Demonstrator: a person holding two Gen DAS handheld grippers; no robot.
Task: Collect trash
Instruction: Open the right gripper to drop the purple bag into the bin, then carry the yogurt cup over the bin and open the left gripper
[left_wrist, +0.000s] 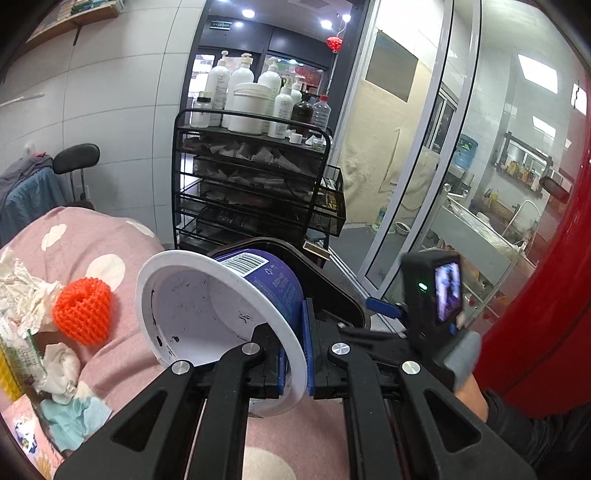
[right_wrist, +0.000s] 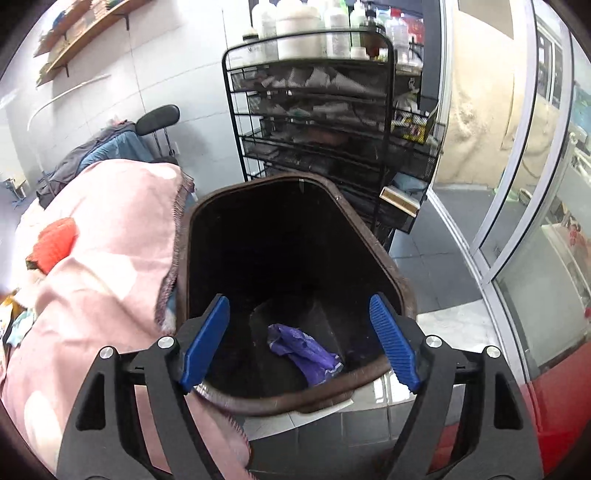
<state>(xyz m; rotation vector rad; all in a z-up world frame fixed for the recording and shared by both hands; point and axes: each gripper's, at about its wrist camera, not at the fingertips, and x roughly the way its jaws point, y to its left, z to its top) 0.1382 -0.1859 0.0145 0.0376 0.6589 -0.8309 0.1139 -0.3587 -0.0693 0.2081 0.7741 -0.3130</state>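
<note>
Our left gripper (left_wrist: 295, 350) pinches only the rim of the paper bowl (left_wrist: 221, 317), near the trash bin (right_wrist: 295, 295); it may slip onto the blanket (left_wrist: 122, 362). Our right gripper (right_wrist: 299, 339) hangs released above the bin.

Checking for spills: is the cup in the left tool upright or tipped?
Tipped. The cup lies sideways in the left tool, mouth facing the camera; only dark specks inside.
</note>
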